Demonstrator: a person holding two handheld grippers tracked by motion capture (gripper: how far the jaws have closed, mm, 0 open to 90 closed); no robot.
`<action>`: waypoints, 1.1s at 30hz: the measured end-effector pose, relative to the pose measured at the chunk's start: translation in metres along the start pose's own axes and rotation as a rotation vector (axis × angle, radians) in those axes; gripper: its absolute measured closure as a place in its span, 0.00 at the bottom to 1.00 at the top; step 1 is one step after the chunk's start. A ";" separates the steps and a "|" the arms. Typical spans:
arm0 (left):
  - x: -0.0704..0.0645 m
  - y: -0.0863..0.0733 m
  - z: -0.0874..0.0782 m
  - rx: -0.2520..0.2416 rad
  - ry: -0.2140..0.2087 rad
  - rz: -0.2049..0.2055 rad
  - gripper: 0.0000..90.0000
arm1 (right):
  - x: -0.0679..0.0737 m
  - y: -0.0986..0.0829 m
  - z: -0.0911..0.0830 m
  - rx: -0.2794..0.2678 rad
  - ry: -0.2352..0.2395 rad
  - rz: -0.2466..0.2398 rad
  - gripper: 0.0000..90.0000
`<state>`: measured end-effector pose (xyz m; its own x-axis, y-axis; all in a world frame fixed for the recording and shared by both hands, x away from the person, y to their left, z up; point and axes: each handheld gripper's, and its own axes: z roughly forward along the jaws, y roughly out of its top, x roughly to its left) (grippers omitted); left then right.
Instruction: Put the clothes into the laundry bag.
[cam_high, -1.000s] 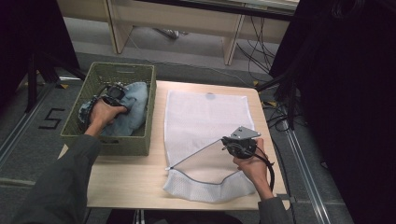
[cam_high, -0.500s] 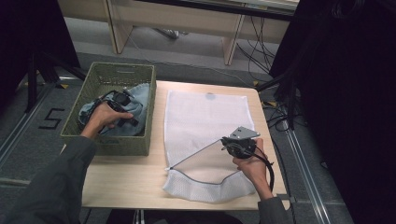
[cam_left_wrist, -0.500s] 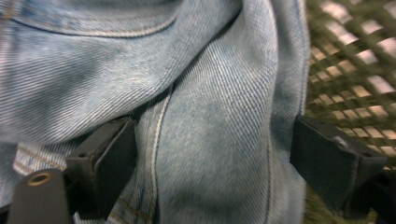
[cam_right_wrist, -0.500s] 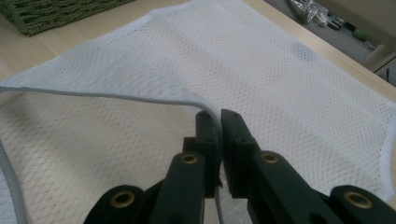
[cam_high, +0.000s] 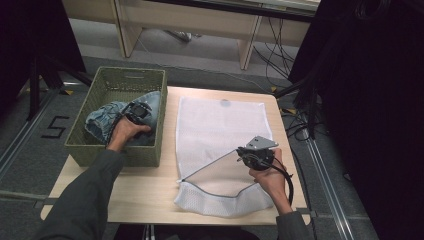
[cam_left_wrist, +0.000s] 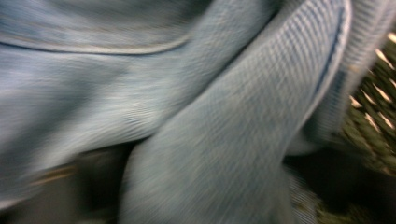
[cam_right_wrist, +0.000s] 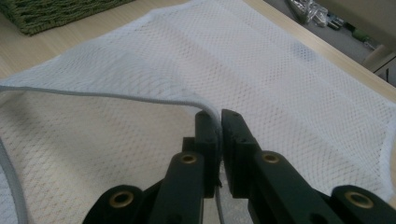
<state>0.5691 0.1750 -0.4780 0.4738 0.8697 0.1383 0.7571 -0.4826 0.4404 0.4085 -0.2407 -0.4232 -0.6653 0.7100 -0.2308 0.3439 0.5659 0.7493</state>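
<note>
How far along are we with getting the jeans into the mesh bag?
Done: the mesh bag lies flat on the table, and the right gripper holds its top edge up, jaws shut on it. In hand: the left gripper is on the jeans in the basket. Left: lifting them out and bagging them.

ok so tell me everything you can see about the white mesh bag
The white mesh bag is a see-through net laundry bag with a grey corded rim, lying flat on the wooden table beside the green basket. Its near end is open: the right gripper has its jaws shut on the upper rim, lifting it off the lower layer.
</note>
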 end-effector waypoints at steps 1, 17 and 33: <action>0.003 -0.002 0.000 -0.016 0.000 -0.013 0.45 | 0.000 0.000 0.000 0.006 0.010 0.005 0.96; 0.032 -0.012 -0.040 -0.205 -0.121 -0.103 0.74 | -0.002 0.000 -0.001 -0.012 -0.012 0.009 0.97; 0.065 -0.040 -0.125 -0.546 -0.338 -0.301 0.75 | -0.002 0.001 0.000 -0.019 0.001 0.015 0.97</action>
<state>0.5134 0.2637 -0.3752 0.4602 0.8346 -0.3029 0.5849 -0.0284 0.8106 0.4099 -0.2421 -0.4220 -0.6604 0.7184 -0.2188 0.3413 0.5466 0.7647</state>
